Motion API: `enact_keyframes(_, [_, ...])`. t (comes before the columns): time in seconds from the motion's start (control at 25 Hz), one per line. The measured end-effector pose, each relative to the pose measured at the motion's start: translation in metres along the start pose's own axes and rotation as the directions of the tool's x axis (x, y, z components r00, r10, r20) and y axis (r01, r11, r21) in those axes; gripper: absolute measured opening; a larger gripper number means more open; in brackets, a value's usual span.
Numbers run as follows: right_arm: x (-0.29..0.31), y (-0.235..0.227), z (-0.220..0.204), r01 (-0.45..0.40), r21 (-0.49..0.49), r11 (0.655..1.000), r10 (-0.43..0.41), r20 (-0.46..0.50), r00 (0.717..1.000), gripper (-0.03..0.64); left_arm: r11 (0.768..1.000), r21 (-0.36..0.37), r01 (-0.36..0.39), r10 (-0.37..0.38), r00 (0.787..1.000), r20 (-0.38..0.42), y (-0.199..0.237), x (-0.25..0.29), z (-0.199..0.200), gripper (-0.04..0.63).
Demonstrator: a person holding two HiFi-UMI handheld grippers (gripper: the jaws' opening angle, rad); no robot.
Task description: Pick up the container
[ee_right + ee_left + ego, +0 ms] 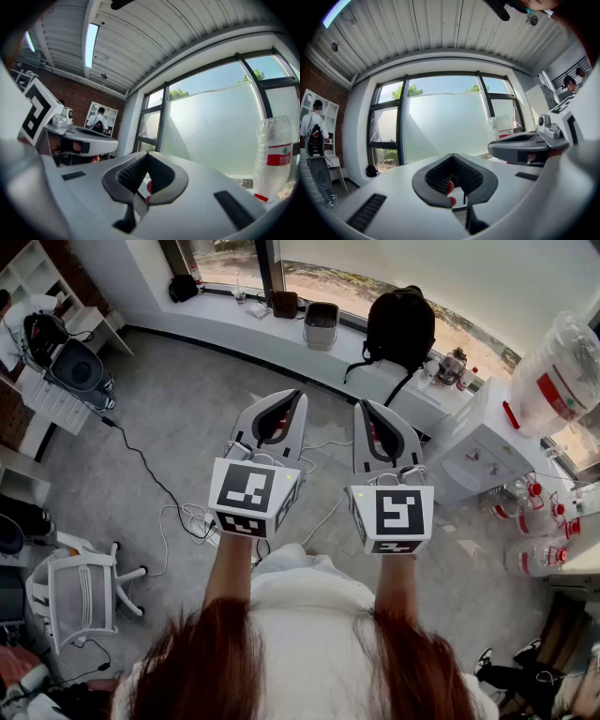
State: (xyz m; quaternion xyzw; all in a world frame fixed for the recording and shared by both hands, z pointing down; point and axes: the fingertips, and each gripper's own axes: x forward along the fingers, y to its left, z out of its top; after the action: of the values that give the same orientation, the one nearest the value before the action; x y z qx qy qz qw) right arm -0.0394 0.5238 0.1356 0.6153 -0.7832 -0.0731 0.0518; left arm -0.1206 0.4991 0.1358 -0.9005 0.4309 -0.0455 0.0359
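Note:
Both grippers are held out level in front of the person, side by side, above the grey floor. My left gripper [298,393] has its jaws shut with nothing between them; in the left gripper view the tips [453,154] meet against the window. My right gripper [359,404] is shut and empty as well, its tips [148,153] closed. A grey open container [321,324] stands on the window sill, well beyond both grippers. Each gripper shows in the other's view: the right one [520,147], the left one [84,138].
A black backpack [400,329] rests on the sill beside the container. A white water dispenser [478,451] with a large clear jug [562,371] stands at the right, with bottles near it. Cables [187,517] lie on the floor. A white chair [80,592] is at the left.

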Motion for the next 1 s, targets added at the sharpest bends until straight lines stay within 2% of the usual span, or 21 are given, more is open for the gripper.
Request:
enact_keyframes(0.52, [0.022, -0.033, -0.006, 0.022, 0.1, 0.995, -0.027, 0.042, 0.999, 0.023, 1.0, -0.025, -0.01, 0.01, 1.0, 0.002, 0.012, 0.037, -0.007, 0.015])
enact_keyframes(0.88, [0.073, -0.051, -0.013, 0.022, 0.189, 0.982, -0.033, 0.051, 0.998, 0.023, 1.0, -0.021, 0.001, -0.001, 1.0, -0.01, 0.043, 0.083, -0.017, 0.017])
enact_keyframes(1.0, [0.096, -0.054, -0.015, 0.03, 0.182, 0.983, -0.04, 0.048, 0.998, 0.023, 1.0, -0.012, 0.017, -0.017, 1.0, -0.023, 0.059, 0.1, -0.022, 0.015])
